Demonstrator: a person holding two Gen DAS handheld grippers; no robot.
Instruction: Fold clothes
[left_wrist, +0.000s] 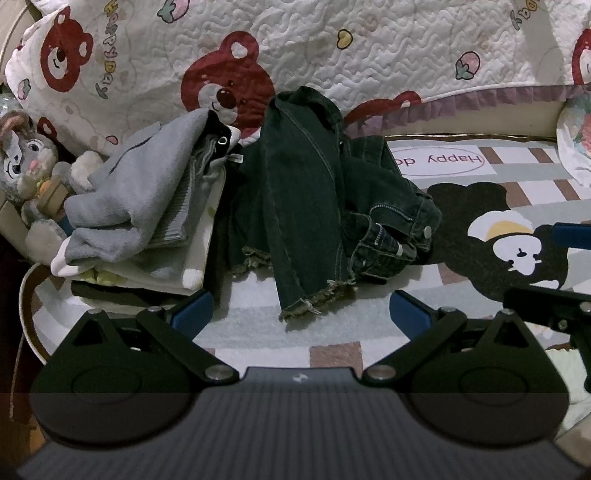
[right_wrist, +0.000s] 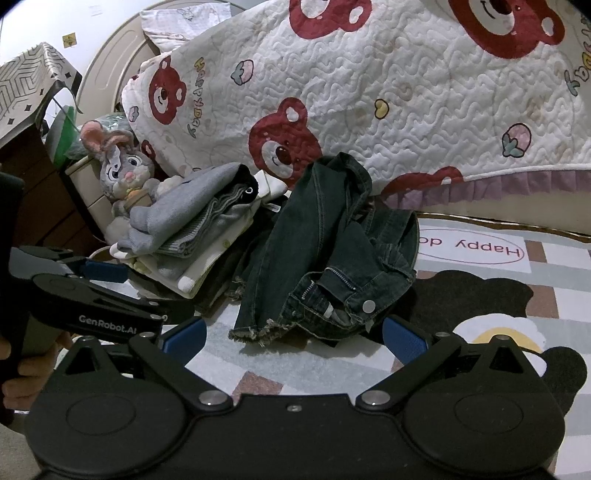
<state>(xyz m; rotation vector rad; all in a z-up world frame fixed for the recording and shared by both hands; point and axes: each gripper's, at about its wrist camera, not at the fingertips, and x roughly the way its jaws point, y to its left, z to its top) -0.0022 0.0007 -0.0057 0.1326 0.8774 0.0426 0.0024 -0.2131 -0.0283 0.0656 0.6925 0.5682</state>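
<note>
Jeans (left_wrist: 314, 192), dark denim with frayed hems, lie crumpled on the patterned rug (left_wrist: 332, 354), just beside a stack of folded clothes (left_wrist: 147, 221) on their left and leaning toward the bear-print quilt (left_wrist: 369, 48) hanging behind. Left gripper (left_wrist: 301, 314) hovers spread wide and empty before the frayed leg ends; right gripper (right_wrist: 295, 332), equally wide and holding nothing, faces the open waistband (right_wrist: 347, 295) with its metal button. To my eye the sensible start is pinching the waistband at both corners and dragging the heap out flat onto open rug (there is room to the right). A plush rabbit (right_wrist: 123, 173) sits far left, harmless. That folded stack is the real nuisance: pulling carelessly could topple it.
</note>
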